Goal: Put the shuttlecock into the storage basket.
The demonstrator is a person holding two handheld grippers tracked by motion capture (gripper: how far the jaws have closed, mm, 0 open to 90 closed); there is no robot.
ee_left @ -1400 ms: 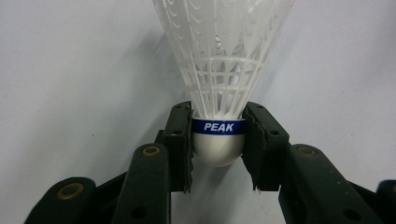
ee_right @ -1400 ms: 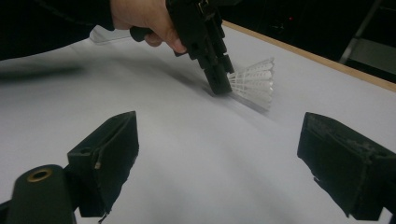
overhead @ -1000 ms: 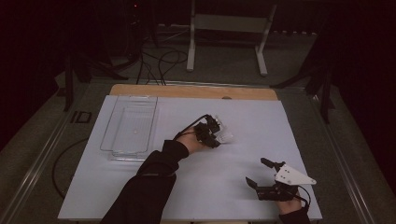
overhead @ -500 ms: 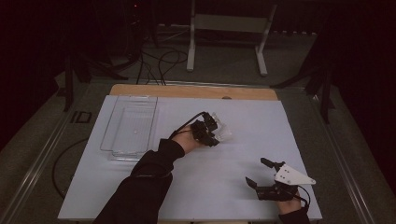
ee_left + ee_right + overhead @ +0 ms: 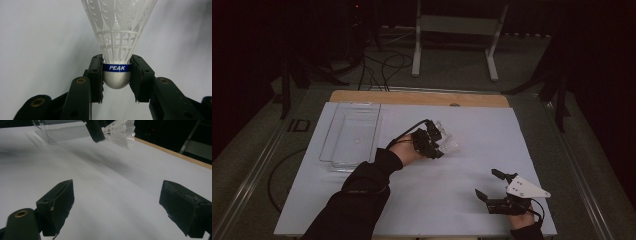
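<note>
On the left of the white table (image 5: 362, 210) lies a clear plastic tray (image 5: 351, 134), long side running near to far, with nothing visible inside it. Just right of it, around the table's middle, the left claw (image 5: 435, 142) grips a white shuttlecock (image 5: 117, 37) by its rounded cork base, one pad on each side, feathers pointing away. Near the right front corner, the right claw (image 5: 492, 186) stands wide open with nothing between its pads.

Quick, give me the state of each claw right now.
Left claw: closed on the shuttlecock, gripping its rounded base.
Right claw: open, holding nothing.
</note>
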